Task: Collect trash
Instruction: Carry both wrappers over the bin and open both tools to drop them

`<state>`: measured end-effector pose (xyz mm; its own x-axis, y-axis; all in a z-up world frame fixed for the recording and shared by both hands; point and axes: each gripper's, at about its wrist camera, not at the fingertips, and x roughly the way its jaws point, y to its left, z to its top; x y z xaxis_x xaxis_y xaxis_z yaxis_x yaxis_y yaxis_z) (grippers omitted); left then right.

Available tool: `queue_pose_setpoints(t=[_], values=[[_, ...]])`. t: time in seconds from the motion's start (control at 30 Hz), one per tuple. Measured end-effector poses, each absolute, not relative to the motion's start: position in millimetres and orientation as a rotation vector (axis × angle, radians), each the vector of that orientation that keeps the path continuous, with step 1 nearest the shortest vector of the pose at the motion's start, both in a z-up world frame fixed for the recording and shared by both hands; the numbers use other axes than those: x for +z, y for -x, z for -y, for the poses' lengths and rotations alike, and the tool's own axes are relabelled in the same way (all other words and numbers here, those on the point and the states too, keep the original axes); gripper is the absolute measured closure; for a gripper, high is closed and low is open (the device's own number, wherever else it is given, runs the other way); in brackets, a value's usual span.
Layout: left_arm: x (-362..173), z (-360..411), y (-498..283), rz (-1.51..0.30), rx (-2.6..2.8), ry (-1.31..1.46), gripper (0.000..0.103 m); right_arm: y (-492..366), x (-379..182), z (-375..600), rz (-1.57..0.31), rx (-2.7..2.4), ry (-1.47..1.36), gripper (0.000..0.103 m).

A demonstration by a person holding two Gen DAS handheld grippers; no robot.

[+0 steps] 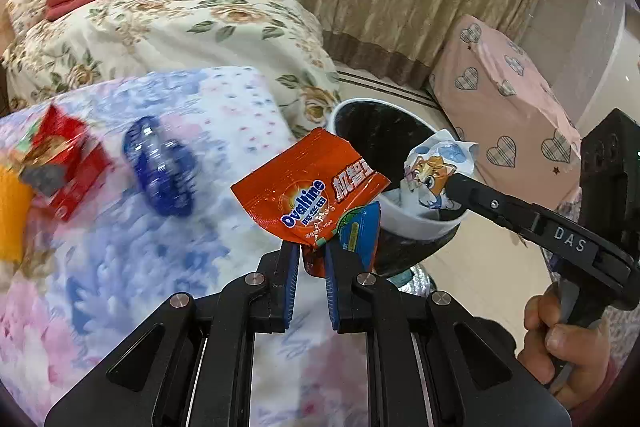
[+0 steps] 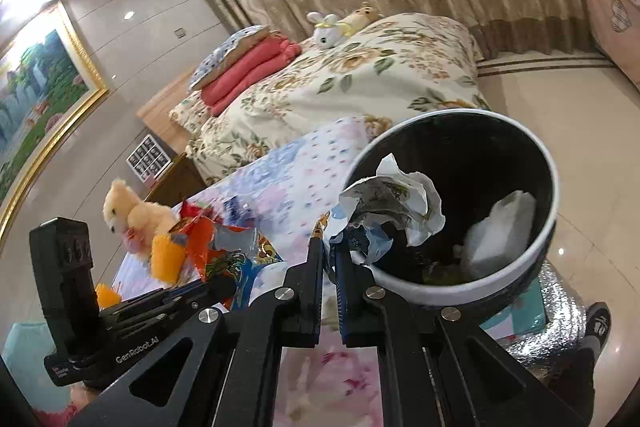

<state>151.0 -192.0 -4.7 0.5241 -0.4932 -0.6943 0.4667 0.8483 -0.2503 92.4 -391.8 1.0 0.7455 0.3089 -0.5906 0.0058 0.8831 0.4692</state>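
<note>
I've got an orange Ovaltine sachet (image 1: 310, 189) pinched by its bottom corner, standing up, crinkled, beside the bin's rim. My crumpled white cartoon wrapper (image 1: 434, 173) hangs over the bin (image 2: 536, 163), black inside, white-rimmed, with white paper (image 2: 500, 231) already in it. A red wrapper (image 1: 66, 171) and blue wrapper (image 1: 162, 171) lie on the bedspread.

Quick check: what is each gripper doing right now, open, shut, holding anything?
Left gripper: shut on the orange Ovaltine packet.
Right gripper: shut on the crumpled cartoon wrapper, at the rim of the trash bin.
</note>
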Motion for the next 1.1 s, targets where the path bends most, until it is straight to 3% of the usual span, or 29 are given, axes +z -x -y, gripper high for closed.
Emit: queue_pose_setpoints(t=[0.77,0.83,0.9,0.97,1.0,1.1], values=[[-5.4,294.2,-188.5,-0.849,-0.683,-0.074,0.091,-126.8,-15.5,456.7,-0.746,0.091,-0.486,0.097],[-7.4,297.3,-189.7,-0.858,-0.679,-0.080,0.090,-128.1,-17.6,458.7,-0.751,0.087,-0.487,0.092],[-10.4,297.5,-191.7,-0.872,-0.678,-0.074,0.084,-128.9,-20.0,461.5,-0.758,0.072,-0.493,0.092],[-12.4,295.2,-192.0,-0.879,-0.659,-0.070,0.065,-128.5,-21.9,464.3,-0.761,0.068,-0.505,0.090],[-12.6,292.7,-191.4,-0.873,-0.654,-0.063,0.059,-127.4,-22.4,465.4,-0.763,0.061,-0.511,0.087],[-12.2,286.6,-187.4,-0.869,-0.652,-0.054,0.059,-123.8,-20.5,467.3,-0.751,0.051,-0.520,0.065]])
